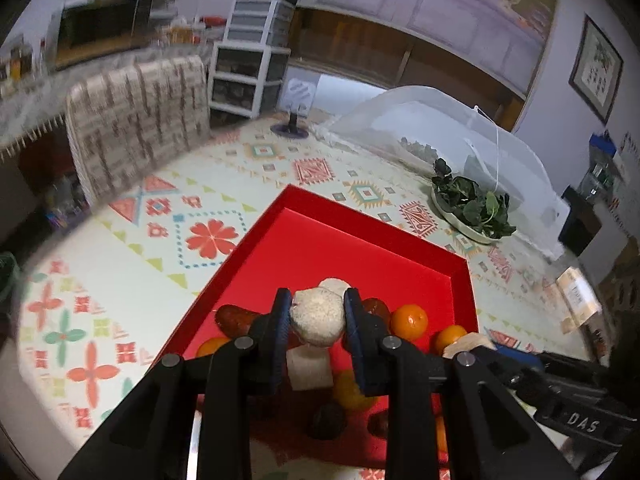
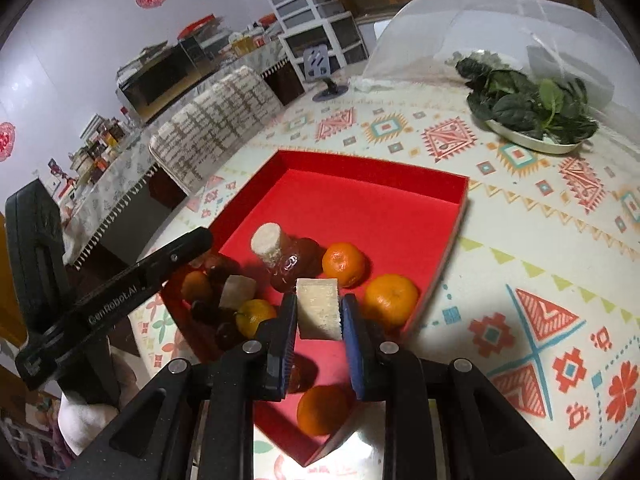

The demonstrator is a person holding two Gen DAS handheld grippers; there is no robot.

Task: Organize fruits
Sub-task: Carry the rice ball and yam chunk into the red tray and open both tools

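Observation:
A red tray lies on the patterned tablecloth and holds several mandarins, dark red fruits and pale chunks. In the left wrist view my left gripper is shut on a pale round chunk, above a white cube. In the right wrist view my right gripper is shut on a pale rectangular chunk over the tray's near part, with mandarins beside and below it. A pale cylinder leans on a dark red fruit farther in. The left gripper's black body reaches in from the left.
A plate of green leaves stands at the table's far right, with a white mesh food cover behind it. A covered chair stands at the table's far edge, plastic drawers beyond it. A small stand sits near the cover.

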